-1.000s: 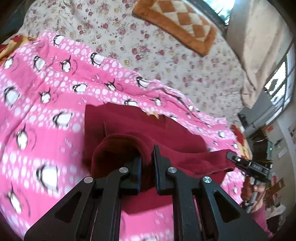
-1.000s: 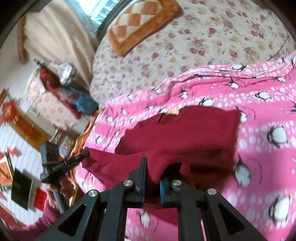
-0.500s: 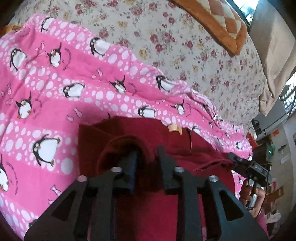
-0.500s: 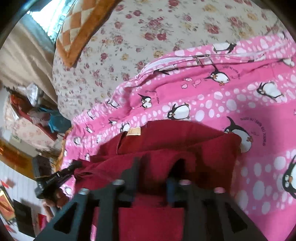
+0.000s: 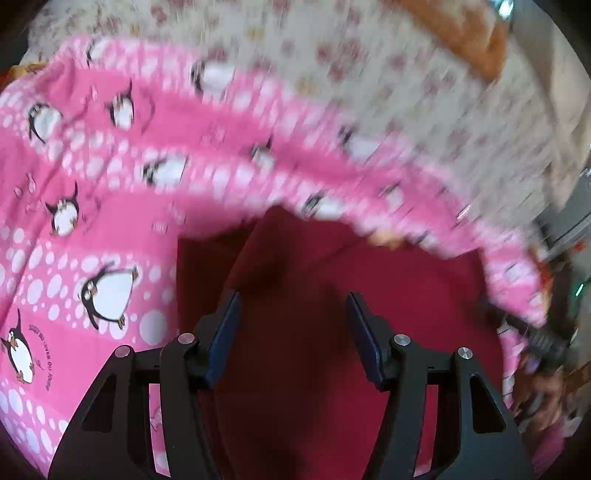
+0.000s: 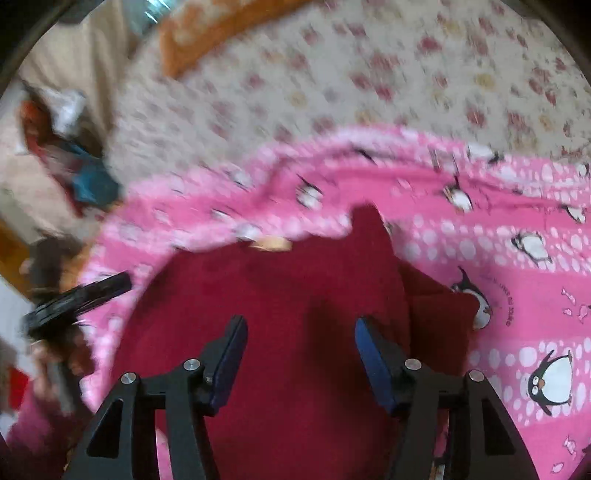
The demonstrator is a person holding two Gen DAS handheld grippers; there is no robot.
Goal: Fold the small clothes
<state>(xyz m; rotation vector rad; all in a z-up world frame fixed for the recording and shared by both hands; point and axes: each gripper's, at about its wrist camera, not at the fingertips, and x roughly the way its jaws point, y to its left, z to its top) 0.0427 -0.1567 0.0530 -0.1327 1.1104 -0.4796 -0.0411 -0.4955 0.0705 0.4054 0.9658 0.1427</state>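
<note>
A dark red garment (image 5: pixel 314 295) lies folded over on a pink penguin-print blanket (image 5: pixel 92 221). My left gripper (image 5: pixel 291 306) is open just above it, with nothing between the fingers. In the right wrist view the same red garment (image 6: pixel 280 302) lies under my right gripper (image 6: pixel 301 332), which is also open and empty. A small tan label (image 6: pixel 271 243) shows at the garment's far edge. Each view shows the other gripper at its side: the right one (image 5: pixel 543 339) and the left one (image 6: pixel 77 299). Both views are blurred by motion.
The pink blanket (image 6: pixel 517 295) lies on a floral bedspread (image 6: pixel 369 74). An orange checked cushion (image 5: pixel 461 33) sits at the far end of the bed. Cluttered furniture stands beyond the bed's edge (image 6: pixel 55 129).
Both grippers were shut on the red garment's edge and carried it forward over the rest. Now both have opened and let it go, and the cloth lies flat.
</note>
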